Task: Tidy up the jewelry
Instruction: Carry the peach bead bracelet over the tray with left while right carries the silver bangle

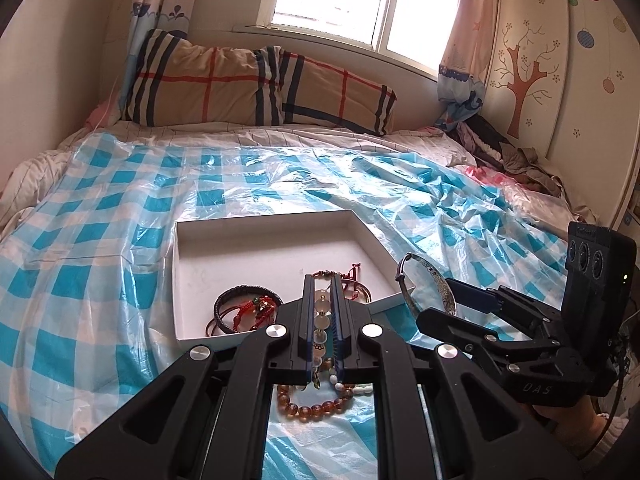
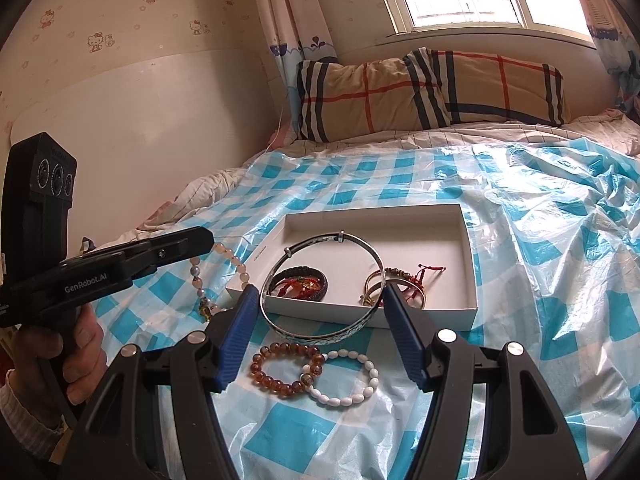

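A shallow white box (image 1: 192, 276) (image 2: 468, 240) lies on the bed. In it are a black braided bracelet (image 1: 236, 294) (image 2: 320, 284), red cord bracelets (image 2: 302, 286) and gold and red bangles (image 2: 404, 280). My left gripper (image 1: 323, 280) is shut on a pale bead bracelet (image 1: 322, 322) (image 2: 224, 250) that hangs from it, just short of the box's near edge. My right gripper (image 2: 318, 292) holds a silver bangle (image 2: 320, 334) (image 1: 436, 280) between its wide-set pads, over the box's near edge. An amber bead bracelet (image 2: 286, 368) (image 1: 312, 410) and a white bead bracelet (image 2: 348, 378) lie on the sheet.
A blue and white checked plastic sheet (image 1: 100, 248) (image 2: 560, 280) covers the bed. Plaid pillows (image 1: 248, 84) lie at the head under a window. Clothes (image 1: 504, 152) are piled at the far right by a wardrobe. A white headboard (image 2: 140, 128) stands on the left.
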{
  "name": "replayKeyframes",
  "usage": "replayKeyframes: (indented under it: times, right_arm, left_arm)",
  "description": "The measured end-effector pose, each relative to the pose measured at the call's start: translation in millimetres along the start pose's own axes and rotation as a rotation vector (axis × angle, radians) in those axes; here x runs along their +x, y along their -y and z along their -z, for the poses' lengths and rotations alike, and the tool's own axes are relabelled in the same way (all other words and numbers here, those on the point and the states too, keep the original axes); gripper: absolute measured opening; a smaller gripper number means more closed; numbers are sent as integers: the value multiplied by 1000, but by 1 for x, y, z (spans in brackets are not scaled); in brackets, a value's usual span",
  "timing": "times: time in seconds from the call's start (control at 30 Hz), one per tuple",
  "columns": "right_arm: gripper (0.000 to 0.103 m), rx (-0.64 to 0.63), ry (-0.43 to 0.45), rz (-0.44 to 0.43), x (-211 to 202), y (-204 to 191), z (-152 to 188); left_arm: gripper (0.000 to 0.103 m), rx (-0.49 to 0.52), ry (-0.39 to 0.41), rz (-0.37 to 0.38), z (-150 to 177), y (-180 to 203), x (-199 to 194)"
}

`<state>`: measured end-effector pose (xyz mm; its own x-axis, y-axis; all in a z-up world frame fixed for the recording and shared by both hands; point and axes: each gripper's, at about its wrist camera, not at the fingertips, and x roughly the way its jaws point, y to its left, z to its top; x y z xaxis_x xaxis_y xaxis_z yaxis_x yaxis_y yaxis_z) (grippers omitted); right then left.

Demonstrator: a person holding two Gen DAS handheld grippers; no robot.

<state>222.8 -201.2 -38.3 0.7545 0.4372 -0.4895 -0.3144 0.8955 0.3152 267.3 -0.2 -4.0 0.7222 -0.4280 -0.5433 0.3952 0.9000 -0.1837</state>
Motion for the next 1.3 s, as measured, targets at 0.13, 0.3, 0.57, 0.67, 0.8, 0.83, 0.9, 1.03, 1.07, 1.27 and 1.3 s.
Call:
replayKeyframes:
  times: [0.13, 0.3, 0.57, 0.67, 0.8, 0.83, 0.9, 1.03, 1.07, 1.27, 1.3]
  right_arm:
    - [62, -7, 4, -2, 3, 0, -3]
    - [63, -14, 10, -4, 10, 0, -8]
    - [63, -21, 4, 2, 23, 4, -12]
    - [63, -21, -2, 6, 27, 6, -12]
    - [63, -21, -8, 11, 33, 9, -11]
    - [63, -21, -9, 12, 35, 9, -11]
    - [63, -21, -11, 13, 37, 9, -11]
    - [63, -24, -16, 16, 44, 11, -13]
    - [63, -25, -17, 16, 46, 11, -13]
    - [63, -26, -18, 18, 53, 12, -15]
    - [63, -25, -18, 18, 54, 12, -15]
  left_arm:
    - [7, 2, 4, -1, -1, 0, 3]
    - [7, 10, 4, -3, -4, 1, 8]
    - [7, 28, 5, -6, -10, 5, 23]
    - [7, 32, 4, -8, -10, 5, 28]
    - [7, 35, 4, -11, -10, 4, 31]
    - [7, 34, 4, -11, -10, 4, 31]
    - [7, 35, 4, -11, -10, 4, 32]
    - [7, 34, 4, -10, -10, 4, 33]
    - [7, 34, 4, -10, -10, 4, 32]
    - [7, 35, 9, -11, -12, 2, 38]
    - [7, 35, 10, -11, -13, 1, 40]
